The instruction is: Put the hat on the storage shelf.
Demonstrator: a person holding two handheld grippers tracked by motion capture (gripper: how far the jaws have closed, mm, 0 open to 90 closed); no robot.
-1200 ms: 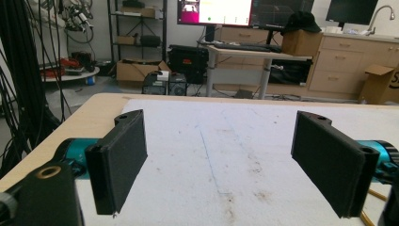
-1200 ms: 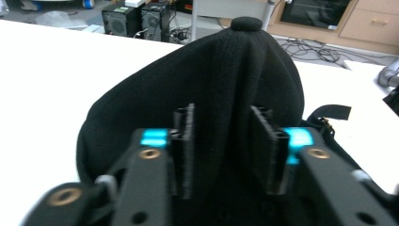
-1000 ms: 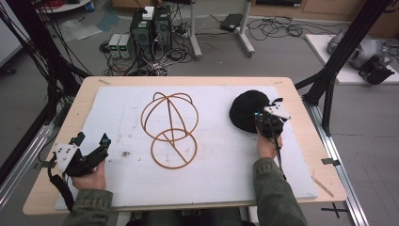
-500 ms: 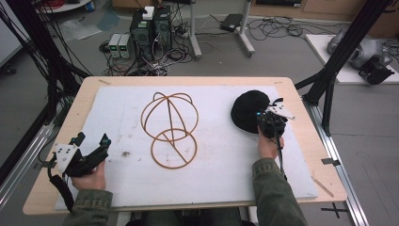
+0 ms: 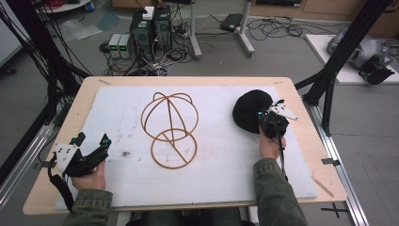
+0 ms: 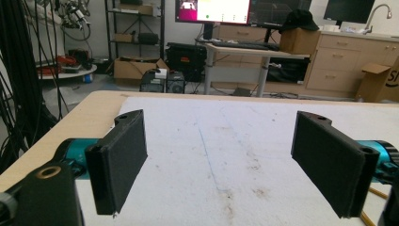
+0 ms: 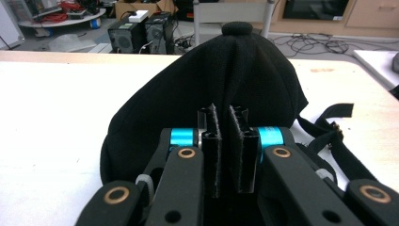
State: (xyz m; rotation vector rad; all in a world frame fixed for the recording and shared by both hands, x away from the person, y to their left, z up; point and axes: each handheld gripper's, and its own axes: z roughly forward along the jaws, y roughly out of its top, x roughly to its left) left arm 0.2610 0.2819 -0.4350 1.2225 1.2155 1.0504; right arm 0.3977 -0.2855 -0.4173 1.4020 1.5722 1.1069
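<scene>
Black cap (image 7: pixel 207 89): my right gripper (image 5: pixel 270 123) is pinched shut on a fold of its cloth at the near edge, and since a second ago hand and cap have crept slightly right, toward the table's right edge, so I judge the grip holds. My left gripper (image 5: pixel 87 155) stays wide open, empty, near-left on the white mat (image 5: pixel 221 160). Count: one cap, one wire frame (image 5: pixel 170 129), two grippers.

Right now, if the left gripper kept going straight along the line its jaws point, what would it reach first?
Nothing close, it seems. The left gripper is open over the bare white mat, and the left gripper view shows a free path to the table's far edge. The wire hat frame probably sits off that line.
</scene>
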